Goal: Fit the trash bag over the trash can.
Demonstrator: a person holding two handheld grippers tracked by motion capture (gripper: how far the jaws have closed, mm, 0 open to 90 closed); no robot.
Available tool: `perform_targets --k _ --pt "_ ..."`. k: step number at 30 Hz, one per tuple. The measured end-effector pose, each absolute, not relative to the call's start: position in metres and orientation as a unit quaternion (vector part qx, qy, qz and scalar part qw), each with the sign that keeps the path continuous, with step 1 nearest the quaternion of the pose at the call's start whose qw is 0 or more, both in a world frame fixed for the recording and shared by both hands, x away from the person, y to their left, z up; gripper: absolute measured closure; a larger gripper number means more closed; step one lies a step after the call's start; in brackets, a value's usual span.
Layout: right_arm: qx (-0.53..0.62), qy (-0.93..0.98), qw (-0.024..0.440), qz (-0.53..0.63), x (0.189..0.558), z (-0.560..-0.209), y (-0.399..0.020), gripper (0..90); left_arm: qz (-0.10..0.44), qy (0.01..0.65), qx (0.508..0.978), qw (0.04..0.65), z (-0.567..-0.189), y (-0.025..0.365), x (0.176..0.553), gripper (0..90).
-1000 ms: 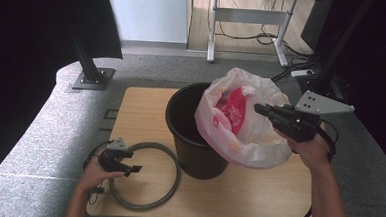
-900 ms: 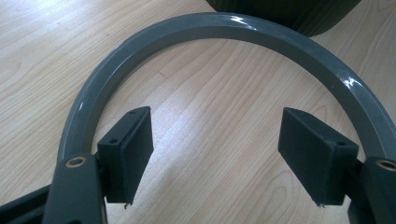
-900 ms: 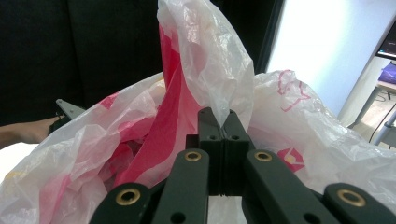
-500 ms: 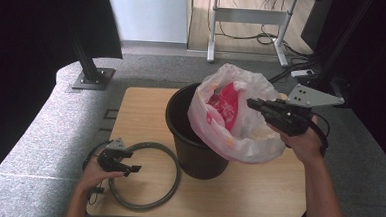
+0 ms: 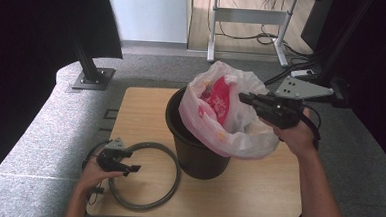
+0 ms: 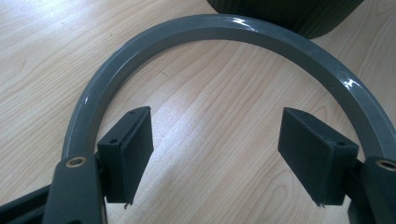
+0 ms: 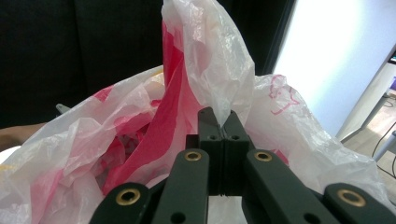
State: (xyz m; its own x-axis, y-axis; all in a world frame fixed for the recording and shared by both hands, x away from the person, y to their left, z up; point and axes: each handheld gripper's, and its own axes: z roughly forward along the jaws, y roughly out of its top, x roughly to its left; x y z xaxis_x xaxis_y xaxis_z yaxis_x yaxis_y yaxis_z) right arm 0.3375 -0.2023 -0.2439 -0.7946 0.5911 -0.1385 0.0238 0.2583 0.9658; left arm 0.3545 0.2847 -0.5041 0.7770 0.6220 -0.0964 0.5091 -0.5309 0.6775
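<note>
Over the black bin (image 5: 195,148), right claw (image 5: 242,97) clamped on plastic bag (image 5: 220,115).

The tabletop (image 5: 141,111) is pale wood grain with rounded corners, and it stands on grey carpet (image 5: 44,146) that runs out on every side. Left of it, on the carpet, a flat metal foot plate (image 5: 93,78) carries a dark slanted post, with a black curtain (image 5: 39,35) hanging behind. Past the tabletop's far edge a pale blue wall (image 5: 148,13) meets a wood-toned floor, where a grey desk frame (image 5: 245,28) stands. Loose cables (image 5: 257,38) lie under that frame. At the right, a white power strip (image 5: 303,72) rests on the carpet near more black drapery.
</note>
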Motion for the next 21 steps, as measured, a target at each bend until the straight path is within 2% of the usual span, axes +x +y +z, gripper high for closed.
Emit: perform_targets --k 21 --pt "0.199 0.767 0.239 0.561 0.358 -0.243 -0.169 89.1 0.077 0.326 0.871 0.36 -0.506 0.287 0.355 26.6"
